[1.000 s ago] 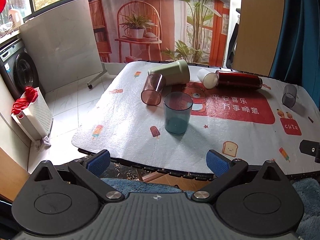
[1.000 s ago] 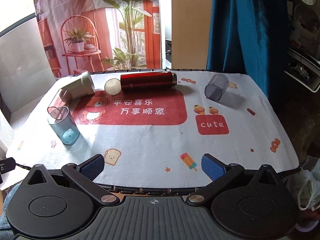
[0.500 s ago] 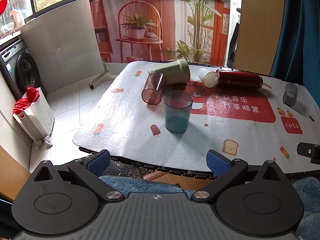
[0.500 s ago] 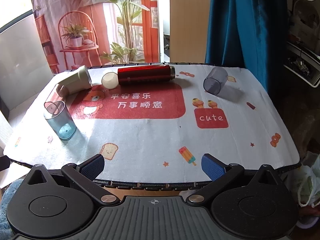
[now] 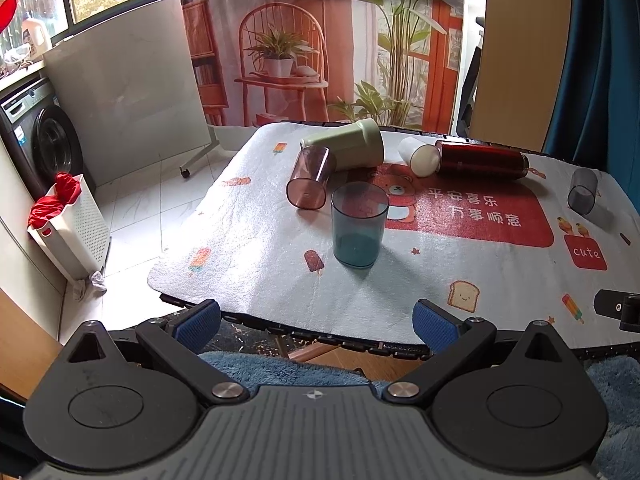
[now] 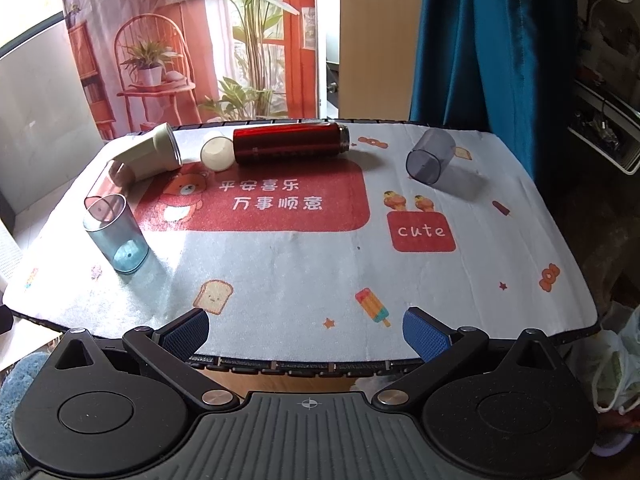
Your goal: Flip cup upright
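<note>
A clear blue cup (image 5: pixel 359 229) stands upright on the mat, also in the right wrist view (image 6: pixel 115 234). A pink clear cup (image 5: pixel 309 178) (image 6: pixel 103 186) lies on its side behind it, against a green cup (image 5: pixel 347 149) (image 6: pixel 149 153) also on its side. A grey clear cup (image 5: pixel 582 191) (image 6: pixel 430 155) lies on its side at the far right. My left gripper (image 5: pixel 316 324) is open and empty at the table's near edge. My right gripper (image 6: pixel 306 332) is open and empty at the near edge too.
A red flask (image 5: pixel 482 159) (image 6: pixel 290 142) and a white cap (image 5: pixel 420 156) (image 6: pixel 216 153) lie at the back of the printed mat (image 6: pixel 320 264). A white laundry basket (image 5: pixel 70 236) and a washing machine (image 5: pixel 38 140) stand on the floor at left. A blue curtain (image 6: pixel 472 44) hangs at right.
Both grippers have drawn back a little from the table; the objects look slightly farther. No cup has moved.
</note>
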A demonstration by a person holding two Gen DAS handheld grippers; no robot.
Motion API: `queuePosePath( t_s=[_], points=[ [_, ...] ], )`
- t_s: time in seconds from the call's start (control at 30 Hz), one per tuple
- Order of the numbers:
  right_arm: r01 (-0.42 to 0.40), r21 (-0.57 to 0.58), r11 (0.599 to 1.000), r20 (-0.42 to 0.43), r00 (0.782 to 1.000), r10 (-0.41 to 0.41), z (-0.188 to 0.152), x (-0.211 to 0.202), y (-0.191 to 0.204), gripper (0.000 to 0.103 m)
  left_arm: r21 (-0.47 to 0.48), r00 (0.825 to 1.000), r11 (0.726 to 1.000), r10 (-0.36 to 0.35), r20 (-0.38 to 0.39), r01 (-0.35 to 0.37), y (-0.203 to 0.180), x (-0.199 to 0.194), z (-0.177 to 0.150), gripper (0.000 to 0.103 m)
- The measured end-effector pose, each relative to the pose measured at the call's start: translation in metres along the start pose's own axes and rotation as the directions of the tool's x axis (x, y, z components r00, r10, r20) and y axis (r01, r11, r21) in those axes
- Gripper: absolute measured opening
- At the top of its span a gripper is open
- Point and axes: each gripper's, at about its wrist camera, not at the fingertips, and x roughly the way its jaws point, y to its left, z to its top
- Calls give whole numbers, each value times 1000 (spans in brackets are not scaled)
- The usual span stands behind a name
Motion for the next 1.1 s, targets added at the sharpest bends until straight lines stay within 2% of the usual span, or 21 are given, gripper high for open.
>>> queuePosePath(
  t_s=[1.1],
  points=[
    [14, -2, 1000, -10, 1000, -14, -2, 1, -3, 103, -13, 1000, 1000, 12, 18, -12, 1, -3, 0, 103]
  ],
)
